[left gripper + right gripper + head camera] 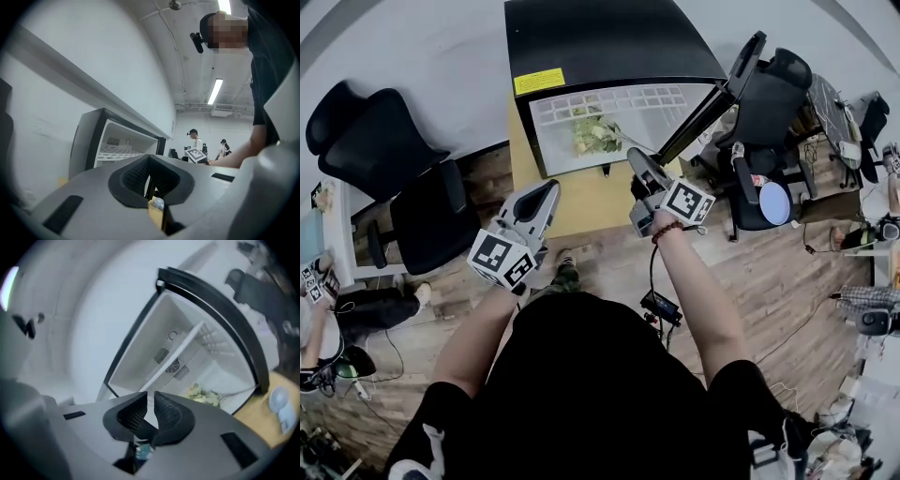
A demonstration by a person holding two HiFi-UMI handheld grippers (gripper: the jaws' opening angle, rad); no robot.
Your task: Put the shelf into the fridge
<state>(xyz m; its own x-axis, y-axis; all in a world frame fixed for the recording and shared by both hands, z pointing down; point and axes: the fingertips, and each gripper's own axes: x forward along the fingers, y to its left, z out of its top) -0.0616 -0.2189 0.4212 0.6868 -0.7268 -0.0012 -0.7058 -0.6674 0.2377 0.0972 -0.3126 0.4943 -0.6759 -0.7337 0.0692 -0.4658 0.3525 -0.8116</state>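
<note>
Shelf (183, 348): already inside the fridge (609, 37), set high in the cavity. Its white front bar runs across the opening, with wire grid behind it. In the right gripper view the bar slants down and ends at the jaws.

Right gripper (636, 159): at the front of the opening. Jaws drawn in to a narrow slit. The bar appears to be pinched in that slit, near one end of the front edge. Contact is judged, not clearly seen.

Handling (judgement): thin wire and plastic, so light and stiff. The grid will flex a little if it is carried by one corner only. The smooth bar could swivel in the pads, which would tip the far edge off its side ledges. Best hold is the front bar, nearer its middle, kept level. Push straight back; do not lever.

Greens (595, 133): lie on the cavity floor below the shelf, clear of it.

Door (712, 98): swung wide to the right, out of the way.

Left gripper (548, 192): held off to the left of the opening and pointed up. Pads pressed together, nothing between them. Apart from both fridge and shelf.

Fridge stands on a wooden table (591, 202).

Status (judgement): shelf looks seated or nearly so. Whether the back edge is fully home on its ledges cannot be told.
</note>
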